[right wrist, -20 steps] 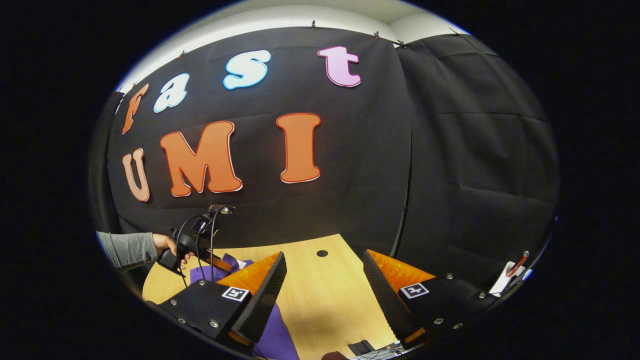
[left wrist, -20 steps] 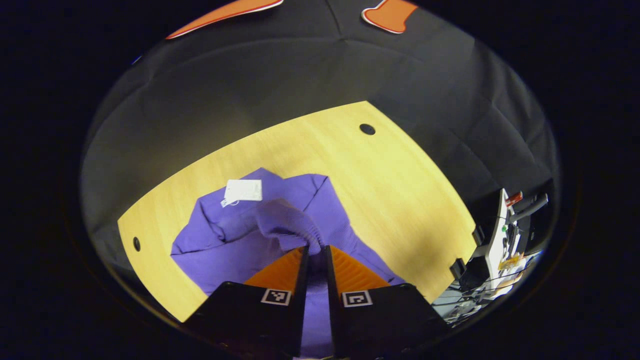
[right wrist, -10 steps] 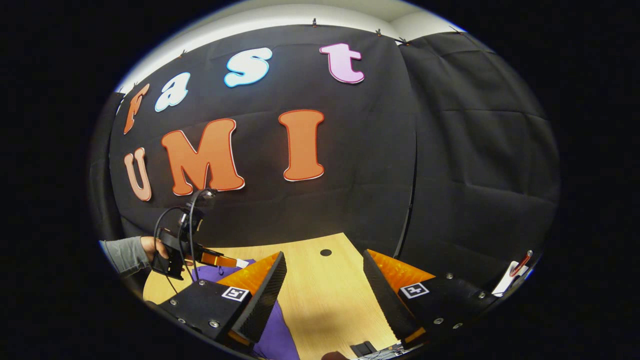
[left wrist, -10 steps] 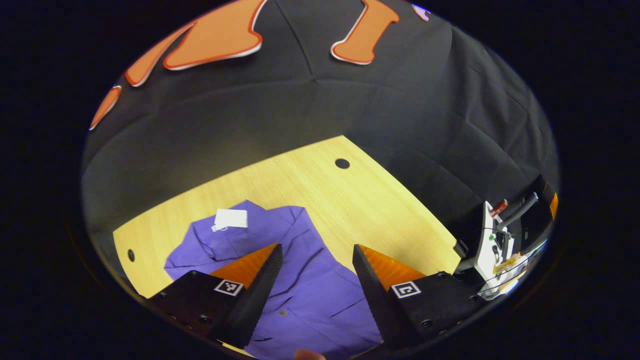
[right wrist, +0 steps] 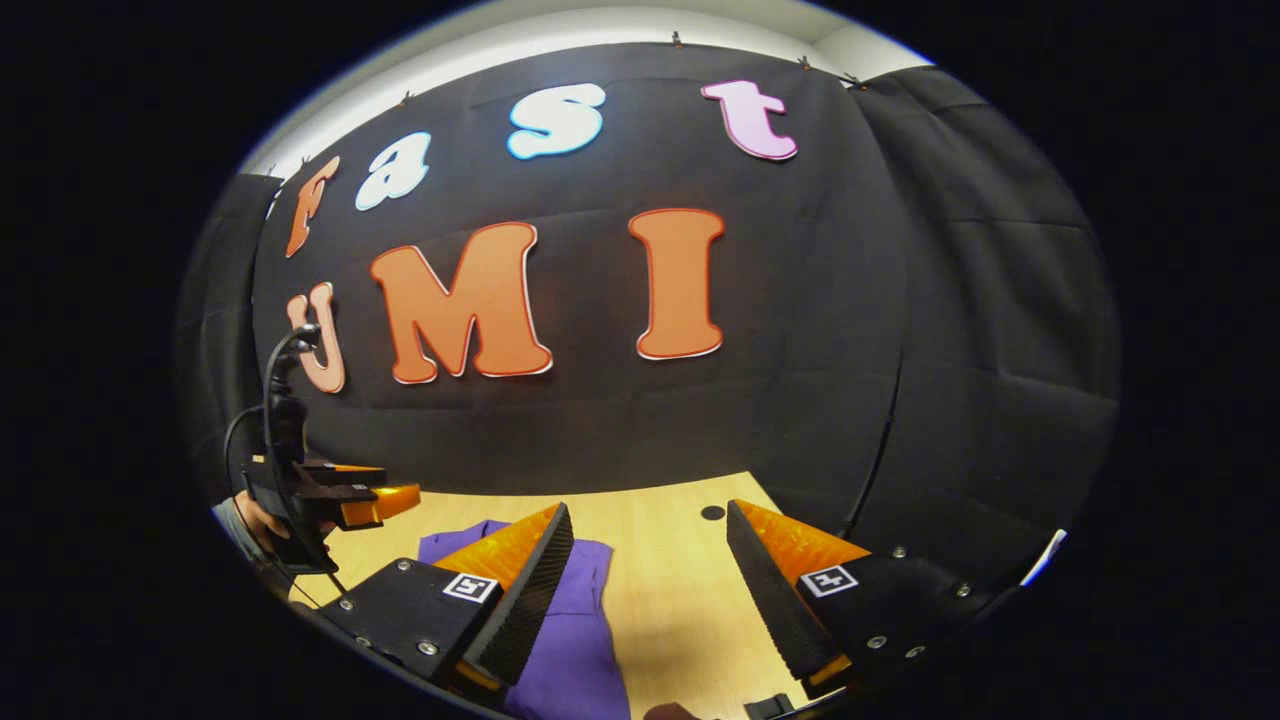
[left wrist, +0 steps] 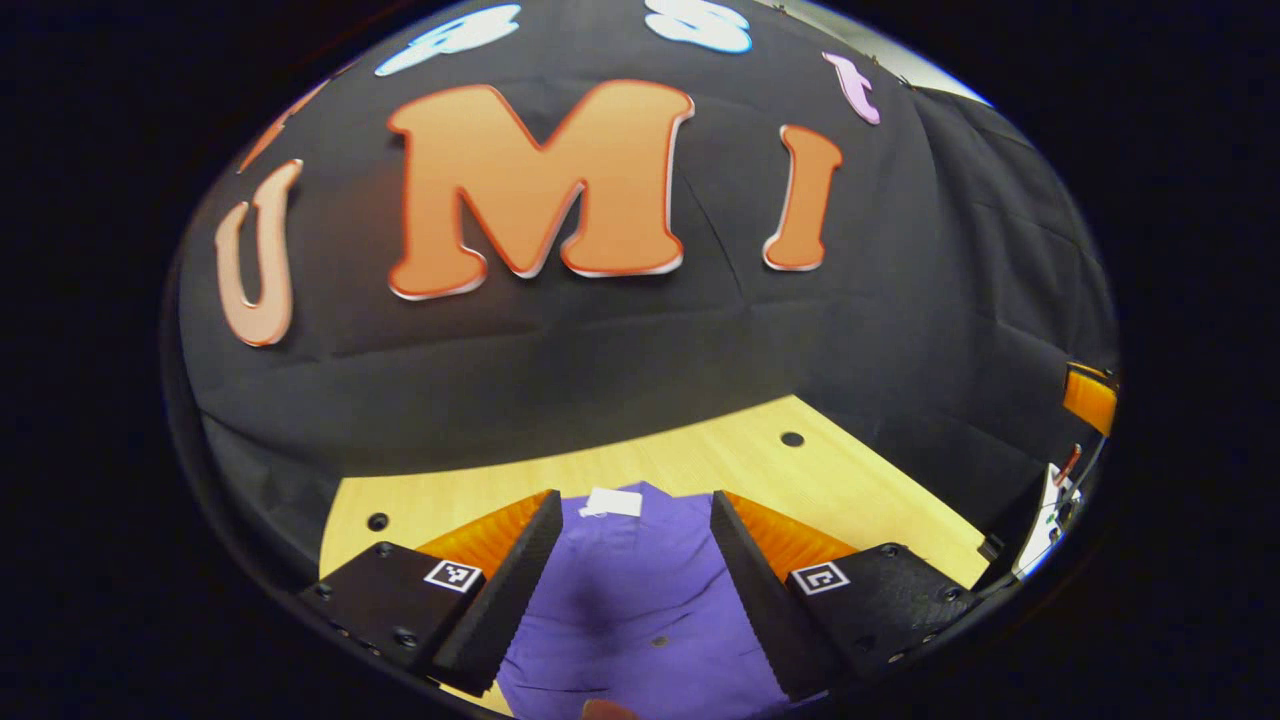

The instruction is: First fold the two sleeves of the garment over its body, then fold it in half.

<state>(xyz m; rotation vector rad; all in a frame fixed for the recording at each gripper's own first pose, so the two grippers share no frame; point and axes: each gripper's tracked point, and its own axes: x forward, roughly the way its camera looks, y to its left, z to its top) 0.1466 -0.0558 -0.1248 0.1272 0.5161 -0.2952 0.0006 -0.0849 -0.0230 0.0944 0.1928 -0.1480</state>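
Observation:
A purple garment lies flat on the light wooden table, a white tag at its far end. My left gripper hovers above it, open, with nothing between the fingers. In the right gripper view the garment lies at the lower left, partly behind one finger. My right gripper is open over bare table beside the garment's edge. The left gripper appears far left in that view, lifted off the table, held by a hand.
The table has a small round hole near its far right and another hole at the left. Equipment stands off the table's right edge. The black cloth wall rises just behind the table.
My left gripper let go of the purple sleeve, opened, and rose back with its view tilting up toward the wall. The sleeve now lies on the garment. The right gripper shifted slightly.

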